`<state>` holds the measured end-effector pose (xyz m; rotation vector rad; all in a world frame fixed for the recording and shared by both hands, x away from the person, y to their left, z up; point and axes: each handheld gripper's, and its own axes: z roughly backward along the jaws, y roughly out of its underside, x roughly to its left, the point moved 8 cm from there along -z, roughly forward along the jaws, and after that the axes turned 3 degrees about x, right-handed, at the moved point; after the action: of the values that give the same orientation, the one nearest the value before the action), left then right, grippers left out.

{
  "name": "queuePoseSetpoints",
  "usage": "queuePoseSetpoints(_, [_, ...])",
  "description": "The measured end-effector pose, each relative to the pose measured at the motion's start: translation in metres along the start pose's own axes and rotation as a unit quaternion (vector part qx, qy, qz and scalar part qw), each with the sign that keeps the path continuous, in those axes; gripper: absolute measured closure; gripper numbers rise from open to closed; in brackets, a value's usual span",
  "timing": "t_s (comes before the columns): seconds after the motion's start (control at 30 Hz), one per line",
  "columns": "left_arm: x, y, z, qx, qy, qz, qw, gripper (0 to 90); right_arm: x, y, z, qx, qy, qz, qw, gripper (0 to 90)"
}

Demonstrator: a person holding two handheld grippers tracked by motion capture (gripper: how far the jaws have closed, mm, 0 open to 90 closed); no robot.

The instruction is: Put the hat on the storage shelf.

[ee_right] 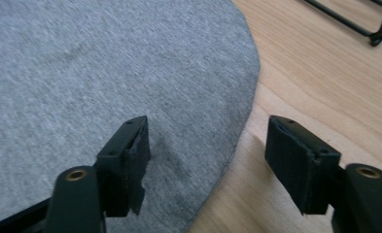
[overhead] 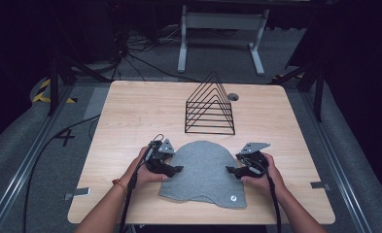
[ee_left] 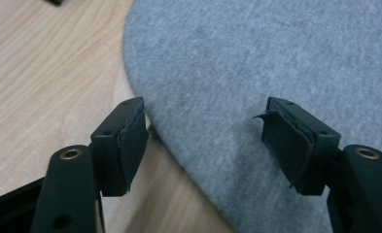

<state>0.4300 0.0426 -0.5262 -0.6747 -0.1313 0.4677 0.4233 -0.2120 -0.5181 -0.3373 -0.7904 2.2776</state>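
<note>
flat grey dome-shaped cloth (overhead: pixel 205 170) on wooden table (overhead: pixel 130 111), left gripper (overhead: pixel 175 169) and right gripper (overhead: pixel 231 170) jaws open astride its edges

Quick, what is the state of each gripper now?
Left gripper: open, jaws straddling the grey cloth edge, holding nothing.
Right gripper: open, also straddling the cloth edge, holding nothing.

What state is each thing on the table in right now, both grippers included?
Grey fabric piece: lying flat and spread on the table, not lifted, not gripped.
Black wire rack: upright behind the fabric, nothing in it.
Left gripper: jaws open, straddling the fabric's left edge, pads not pressing.
Right gripper: jaws open, straddling the fabric's right edge, pads not pressing.
Table: light wood, bearing the fabric and rack.
</note>
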Motion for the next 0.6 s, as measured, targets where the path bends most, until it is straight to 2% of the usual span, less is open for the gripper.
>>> queuePoseSetpoints(0.1, [-0.004,0.000,0.001,0.004,0.003,-0.002,1.0000,34.7,0.002,0.000,0.001,0.004,-0.005,0.006,1.0000,38.8])
queuePoseSetpoints(0.2, [-0.006,0.001,0.002,0.006,0.010,0.000,0.9999,35.2,0.002,0.000,0.001,0.006,-0.011,0.009,0.9999,38.9])
queuePoseSetpoints(0.3, [-0.008,0.001,0.003,0.012,0.013,-0.008,0.9998,37.7,0.002,0.000,0.001,0.005,-0.011,0.011,0.9999,38.8])
queuePoseSetpoints(0.37, [-0.006,0.000,0.002,0.010,0.010,-0.003,0.9999,37.1,0.002,-0.001,0.001,0.006,-0.012,0.011,0.9998,37.8])
queuePoseSetpoints(0.47, [0.002,-0.002,0.001,0.007,0.000,0.012,0.9999,30.8,0.000,-0.002,0.000,0.005,-0.012,0.006,0.9999,35.2])
queuePoseSetpoints(0.53, [0.008,-0.006,0.001,-0.010,-0.007,0.023,0.9997,30.1,-0.001,-0.003,-0.001,0.000,-0.014,-0.001,0.9999,35.2])
queuePoseSetpoints(0.57, [0.010,-0.007,0.001,-0.010,-0.008,0.032,0.9994,29.8,-0.001,-0.004,-0.002,-0.003,-0.015,-0.004,0.9999,35.0])
queuePoseSetpoints(0.6, [0.014,-0.010,0.000,-0.014,-0.017,0.032,0.9992,29.2,-0.001,-0.004,-0.002,-0.003,-0.015,-0.004,0.9999,34.6])
